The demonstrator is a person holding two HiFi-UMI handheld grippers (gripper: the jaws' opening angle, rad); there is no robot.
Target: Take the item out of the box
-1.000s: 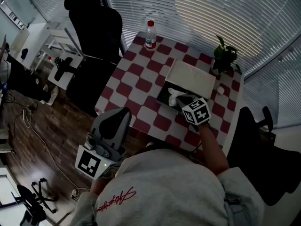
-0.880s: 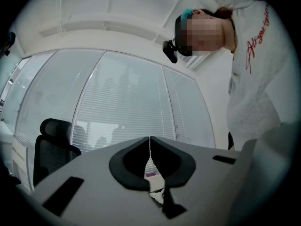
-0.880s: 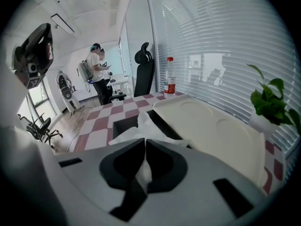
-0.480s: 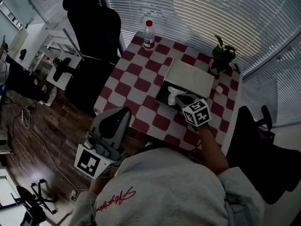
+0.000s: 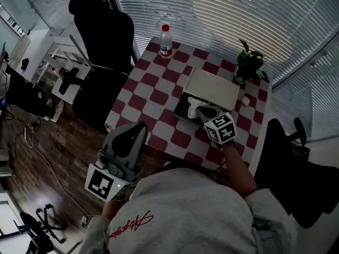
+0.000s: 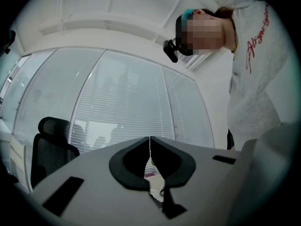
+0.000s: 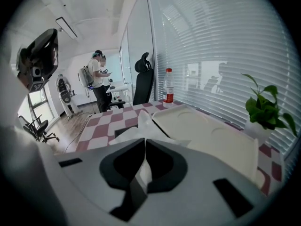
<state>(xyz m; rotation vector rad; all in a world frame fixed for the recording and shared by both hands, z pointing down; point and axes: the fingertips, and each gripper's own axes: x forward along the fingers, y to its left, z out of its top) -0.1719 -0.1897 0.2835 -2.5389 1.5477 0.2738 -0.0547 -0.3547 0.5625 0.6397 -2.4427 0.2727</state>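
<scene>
Left gripper view is showing the left tongs (image 6: 150, 141) clenched, jaw against jaw, with nothing gripped between them. In the head view they are being held off the near left edge of the bench (image 5: 153, 97), which is carrying a red and white check pattern. A black chair (image 5: 103, 33) is standing beyond the bench's left side, and a bottle (image 5: 166, 40) with a red cap is standing upright at the far edge. Right of the middle, the black box (image 5: 181, 109) is lying open, with its white lid (image 5: 214, 88) resting just beside it on the far side. The white paper (image 5: 195, 106) is sitting in the box, its top rising above the rim. The right tongs (image 7: 145, 147) are grasping this paper, the jaws closed on a fold of it. A potted plant (image 5: 249, 62) is standing near the far right corner.
</scene>
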